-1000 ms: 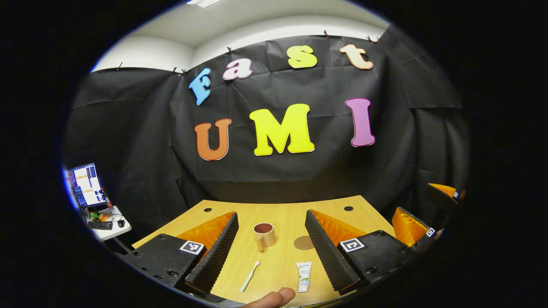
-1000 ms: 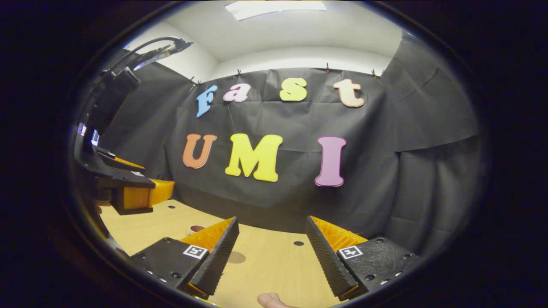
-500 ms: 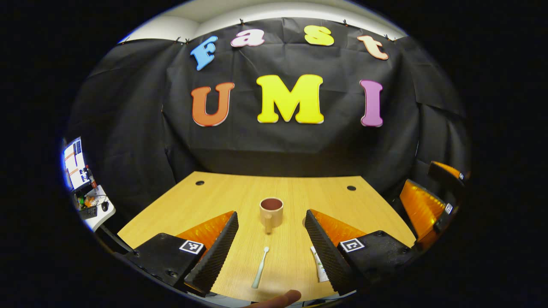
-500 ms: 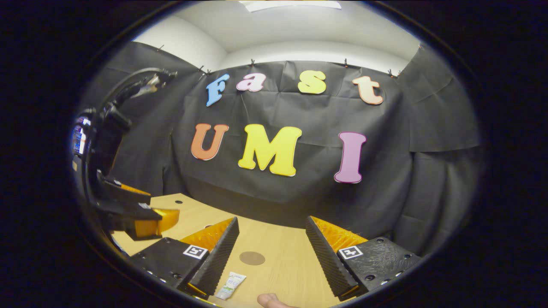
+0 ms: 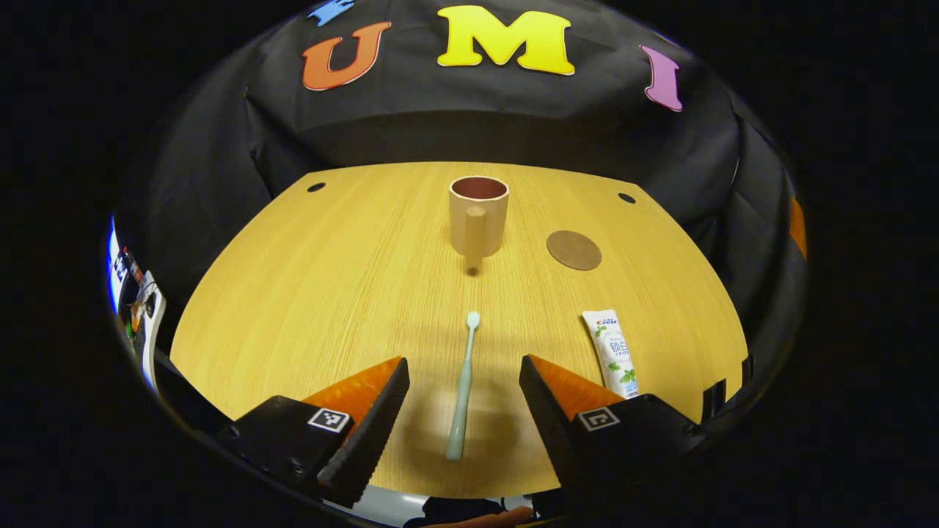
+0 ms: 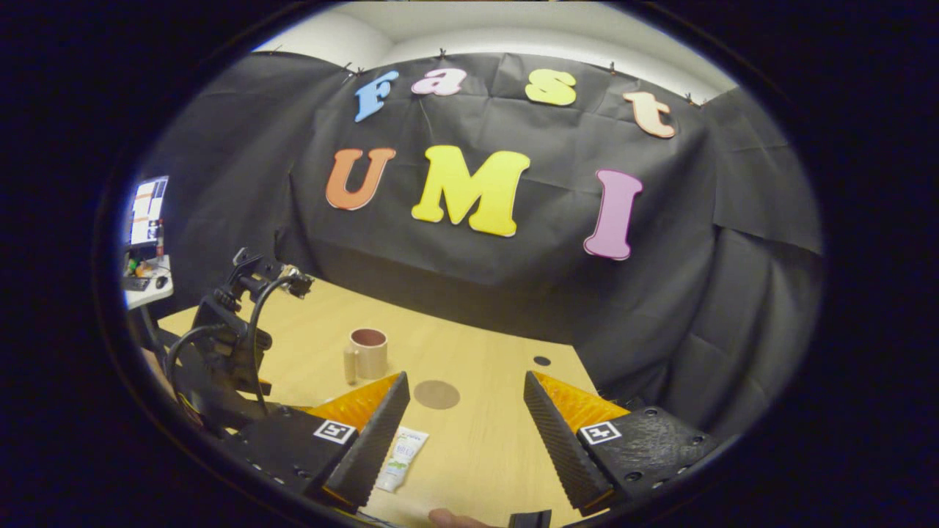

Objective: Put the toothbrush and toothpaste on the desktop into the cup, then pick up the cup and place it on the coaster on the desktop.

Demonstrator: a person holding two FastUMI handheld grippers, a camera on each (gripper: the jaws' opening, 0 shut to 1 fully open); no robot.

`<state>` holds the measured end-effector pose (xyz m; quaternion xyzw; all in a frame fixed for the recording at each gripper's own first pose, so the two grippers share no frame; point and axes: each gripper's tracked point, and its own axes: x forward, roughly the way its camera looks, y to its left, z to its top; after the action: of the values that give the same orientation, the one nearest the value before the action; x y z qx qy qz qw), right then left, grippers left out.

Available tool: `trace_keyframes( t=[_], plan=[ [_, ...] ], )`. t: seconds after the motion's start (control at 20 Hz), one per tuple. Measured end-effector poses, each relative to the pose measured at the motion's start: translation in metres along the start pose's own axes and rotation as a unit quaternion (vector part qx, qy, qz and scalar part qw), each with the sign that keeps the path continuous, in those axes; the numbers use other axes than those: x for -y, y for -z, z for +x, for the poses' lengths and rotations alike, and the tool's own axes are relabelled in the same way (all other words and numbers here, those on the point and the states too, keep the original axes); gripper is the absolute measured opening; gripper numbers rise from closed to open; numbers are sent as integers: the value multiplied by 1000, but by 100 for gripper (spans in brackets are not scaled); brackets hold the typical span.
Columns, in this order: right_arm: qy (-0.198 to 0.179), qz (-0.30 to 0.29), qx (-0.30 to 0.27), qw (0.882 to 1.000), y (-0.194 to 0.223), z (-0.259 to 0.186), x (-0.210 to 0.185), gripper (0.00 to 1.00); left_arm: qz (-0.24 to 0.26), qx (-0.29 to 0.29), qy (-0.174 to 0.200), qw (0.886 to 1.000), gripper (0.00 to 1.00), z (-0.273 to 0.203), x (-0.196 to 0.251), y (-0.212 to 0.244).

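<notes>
A pale green toothbrush (image 5: 461, 389) lies on the wooden desktop (image 5: 330, 279), its handle between the wide-apart fingers of my open left gripper (image 5: 463, 429), which hovers above it. A white toothpaste tube (image 5: 611, 353) lies to its right. Farther back stands a tan cup (image 5: 477, 214) with its handle toward me, and a round brown coaster (image 5: 574, 249) lies right of it. In the right gripper view, my open right gripper (image 6: 464, 440) hangs over the desk's near edge. The toothpaste tube (image 6: 402, 458) lies by its left finger, the coaster (image 6: 436, 394) and cup (image 6: 367, 353) beyond. The left gripper's body (image 6: 220, 359) is at the left.
Two small dark holes (image 5: 316, 187) (image 5: 626, 198) sit near the desktop's far corners. A side table with a monitor (image 6: 145, 213) stands off to the left. Black cloth closes the back and the right side of the booth.
My left gripper has tilted down and moved in over the toothbrush, which now lies between its fingers. The right gripper has swung left and tilted down, bringing the cup into its view.
</notes>
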<state>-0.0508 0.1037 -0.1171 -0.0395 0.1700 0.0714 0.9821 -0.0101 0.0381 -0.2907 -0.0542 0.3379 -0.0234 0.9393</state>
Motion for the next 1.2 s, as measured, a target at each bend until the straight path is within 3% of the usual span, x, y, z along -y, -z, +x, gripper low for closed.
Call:
trace_keyframes(
  t=[0.05,0.1,0.15,0.3,0.65,0.8,0.95,1.0,1.05,1.2],
  plan=[
    [1,-1,-15,1000,7,5,-2,97,-1,-9,2,1000,90,8,1,4],
    [3,-1,-30,1000,12,8,-4,95,1,-15,1,1000,94,14,0,6],
    [4,0,-42,999,17,12,-6,95,6,-18,4,1000,86,18,0,7],
    [1,0,-75,997,31,22,-14,95,26,-24,4,999,77,25,-5,10],
    [-1,4,-125,992,52,38,-18,95,0,-103,-12,995,39,37,-13,40],
    [-2,4,-137,990,59,42,-15,95,-14,-124,-7,992,30,39,-13,51],
    [-11,-5,-150,989,63,46,-19,95,-13,-127,-10,992,13,39,-16,51],
    [-16,-4,-154,988,65,47,-21,95,-16,-127,-10,992,17,37,-17,51],
    [-23,-2,-161,987,69,49,-23,95,-19,-125,-11,992,11,35,-19,50],
    [-42,5,-185,982,79,55,-34,95,-20,-87,-16,996,10,20,-27,28]
  ],
)
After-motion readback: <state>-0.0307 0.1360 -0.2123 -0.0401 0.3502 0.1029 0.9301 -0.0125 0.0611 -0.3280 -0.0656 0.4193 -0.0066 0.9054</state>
